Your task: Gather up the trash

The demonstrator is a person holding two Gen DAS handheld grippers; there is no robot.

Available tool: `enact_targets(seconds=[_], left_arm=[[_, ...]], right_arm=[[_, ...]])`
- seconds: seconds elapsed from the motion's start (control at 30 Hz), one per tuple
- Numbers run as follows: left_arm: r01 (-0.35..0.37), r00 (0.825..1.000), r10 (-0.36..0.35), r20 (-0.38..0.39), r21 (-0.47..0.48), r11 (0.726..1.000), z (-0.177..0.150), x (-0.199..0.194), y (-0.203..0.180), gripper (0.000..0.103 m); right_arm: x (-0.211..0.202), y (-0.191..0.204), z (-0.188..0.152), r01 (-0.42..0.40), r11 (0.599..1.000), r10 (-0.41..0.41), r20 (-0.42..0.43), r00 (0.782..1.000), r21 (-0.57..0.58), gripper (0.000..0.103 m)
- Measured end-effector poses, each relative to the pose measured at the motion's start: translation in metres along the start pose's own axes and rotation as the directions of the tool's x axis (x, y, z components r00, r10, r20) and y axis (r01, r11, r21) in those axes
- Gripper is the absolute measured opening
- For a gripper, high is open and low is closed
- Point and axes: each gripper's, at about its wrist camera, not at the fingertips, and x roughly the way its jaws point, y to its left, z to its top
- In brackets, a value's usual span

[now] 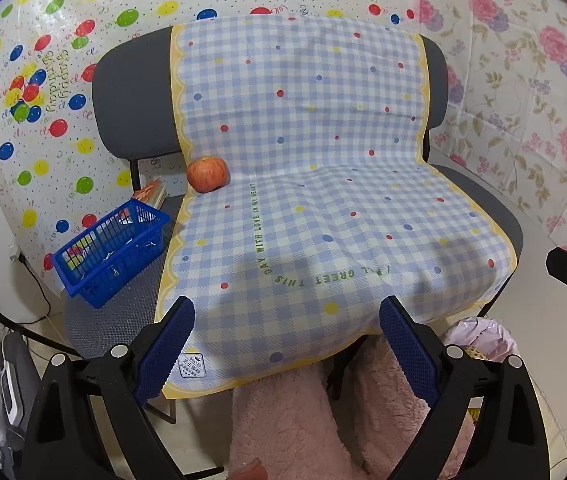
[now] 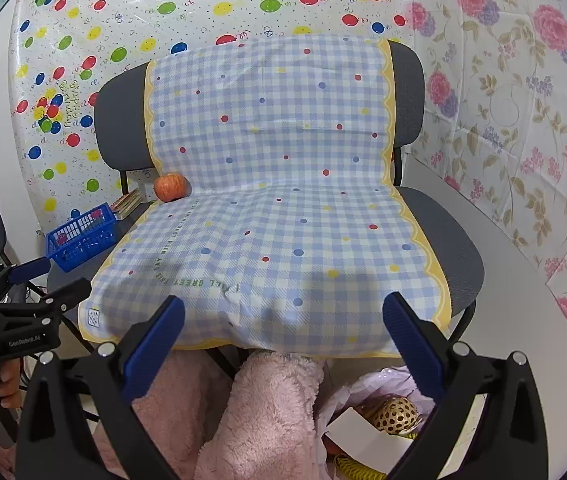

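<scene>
Grippers point(image 1: 286, 354) point(image 2: 283, 342) gape wide over gingham-draped chair point(image 1: 131, 92).
Round red apple point(image 1: 208, 174) sits at seat's back; crumpled trash fills lilac-lined bin point(image 2: 367, 412).

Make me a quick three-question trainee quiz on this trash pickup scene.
1. True or false: the apple sits inside the blue basket.
2. What does the bin bag on the floor hold? A) only cans B) a white box and a spotted ball C) nothing
3. Fill in: both the left gripper and the right gripper have their fingers ____.

Key: 1 false, it rests on the checked cloth at the back of the chair seat. 2 B. 3 open.
</scene>
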Motion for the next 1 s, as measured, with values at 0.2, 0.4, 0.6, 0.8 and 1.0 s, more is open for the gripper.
enact_targets(seconds=[0.2, 0.4, 0.6, 0.8, 1.0], left_arm=[[-0.002, 1.0, 0.002, -0.001, -0.003, 1.0, -0.0006, 0.0009, 0.0005, 0.093], [-0.001, 1.0, 0.001, -0.001, 0.0, 1.0, 0.0, 0.0012, 0.0013, 0.093], [-0.001, 1.0, 0.001, 0.001, -0.003, 1.0, -0.0002, 0.0019, 0.0022, 0.093], [-0.001, 1.0, 0.001, 0.002, -0.003, 1.0, 0.0001, 0.0019, 0.0025, 0.093], [-0.001, 1.0, 0.001, 0.002, -0.004, 1.0, 0.0002, 0.0026, 0.0028, 0.093]], right_arm=[[0.0025, 0.0018, -0.0015, -0.004, 1.0, 0.004, -0.003, 1.0, -0.001, 0.097], [0.0023, 0.0012, -0.0014, -0.003, 1.0, 0.003, -0.002, 1.0, 0.001, 0.097], [0.0016, -0.0003, -0.0004, -0.002, 1.0, 0.002, 0.002, 1.0, 0.008, 0.097], [0.0013, -0.0003, -0.0005, -0.001, 1.0, 0.001, 0.002, 1.0, 0.011, 0.097], [0.0011, -0.0017, -0.0009, 0.0, 1.0, 0.0, 0.002, 1.0, 0.011, 0.097]])
